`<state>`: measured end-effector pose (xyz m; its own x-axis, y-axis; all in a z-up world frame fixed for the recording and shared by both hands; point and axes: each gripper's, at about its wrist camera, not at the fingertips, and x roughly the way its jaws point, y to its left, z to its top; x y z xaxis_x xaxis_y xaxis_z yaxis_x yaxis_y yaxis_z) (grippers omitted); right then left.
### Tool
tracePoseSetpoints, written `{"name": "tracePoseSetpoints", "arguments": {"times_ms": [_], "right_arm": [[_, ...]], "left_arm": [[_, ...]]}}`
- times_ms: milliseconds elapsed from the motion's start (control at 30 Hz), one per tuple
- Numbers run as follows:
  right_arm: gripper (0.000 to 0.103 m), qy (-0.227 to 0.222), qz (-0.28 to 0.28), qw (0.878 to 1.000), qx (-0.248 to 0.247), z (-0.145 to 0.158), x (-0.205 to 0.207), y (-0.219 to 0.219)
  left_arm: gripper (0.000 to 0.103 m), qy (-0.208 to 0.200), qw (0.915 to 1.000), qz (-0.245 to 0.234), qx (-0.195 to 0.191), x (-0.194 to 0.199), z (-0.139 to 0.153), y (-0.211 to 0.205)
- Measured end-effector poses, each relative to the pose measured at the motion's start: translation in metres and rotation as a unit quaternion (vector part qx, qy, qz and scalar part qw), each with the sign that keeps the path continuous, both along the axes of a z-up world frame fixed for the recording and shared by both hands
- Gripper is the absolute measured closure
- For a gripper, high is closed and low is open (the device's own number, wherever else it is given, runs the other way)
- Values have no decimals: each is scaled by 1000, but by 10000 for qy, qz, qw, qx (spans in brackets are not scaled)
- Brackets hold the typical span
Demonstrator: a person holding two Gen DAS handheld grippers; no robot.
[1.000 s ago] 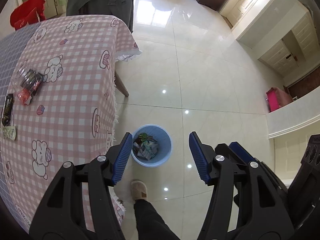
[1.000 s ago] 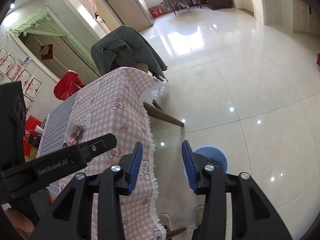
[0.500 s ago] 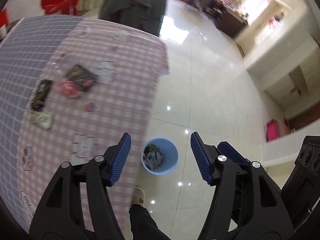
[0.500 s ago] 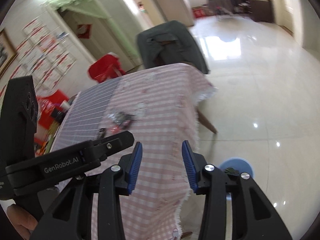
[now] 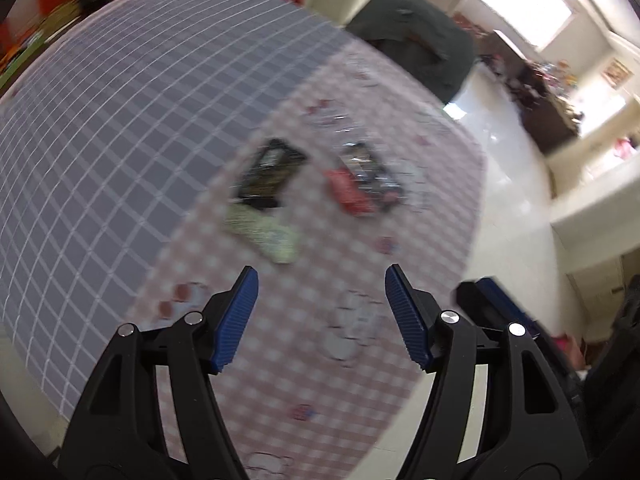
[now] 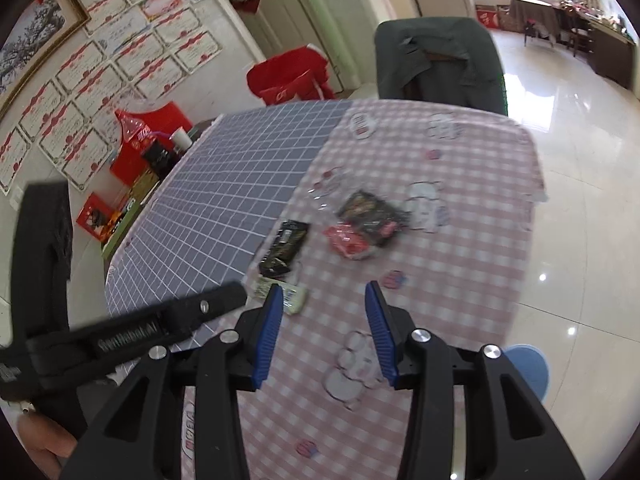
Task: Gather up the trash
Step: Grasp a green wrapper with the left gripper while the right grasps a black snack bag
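Both hand-held grippers empty, jaws apart, above the surface (image 6: 460,240).
Left hand-held gripper (image 5: 321,314), right hand-held gripper (image 6: 324,330); wrappers (image 6: 362,222) ahead, blurred — maybe four.

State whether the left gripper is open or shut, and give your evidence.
Open: the left gripper has its blue pads wide apart, with only tablecloth visible between them.

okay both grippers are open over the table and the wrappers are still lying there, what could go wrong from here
The pale green wrapper lies flat on the pink checked tablecloth, so the right gripper may pinch and drag the cloth along with it.

The red wrapper touches the black packet; grabbing one could push the other away.

The blue bin sits on the floor past the table edge, so a loosely held wrapper might miss it.
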<state>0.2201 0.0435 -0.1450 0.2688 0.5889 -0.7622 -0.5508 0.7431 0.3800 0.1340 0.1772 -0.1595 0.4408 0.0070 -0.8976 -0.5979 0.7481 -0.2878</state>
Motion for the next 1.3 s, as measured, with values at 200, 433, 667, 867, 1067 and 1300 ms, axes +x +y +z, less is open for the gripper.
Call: {"name": "tracePoseSetpoints", "arguments": {"times_ms": [200, 433, 667, 867, 1067, 1300], "right_arm": [[60, 62, 261, 9994, -221, -22, 6, 51], [60, 132, 326, 9980, -525, -49, 17, 82], [60, 178, 306, 9973, -642, -70, 36, 89], [60, 270, 363, 9967, -679, -83, 43, 98], [60, 346, 522, 9964, -568, -89, 41, 111], [45, 151, 780, 9957, -485, -96, 31, 141]], "left_arm": [[38, 315, 9989, 297, -160, -8, -34, 36], [39, 481, 9976, 340, -362, 9, -72, 53], [44, 504, 9974, 300, -406, 34, -97, 60], [64, 510, 9981, 264, -225, 42, -107, 66], [84, 387, 9984, 341, -227, 28, -104, 73], [84, 237, 9945, 1012, 135, -8, -89, 99]]}}
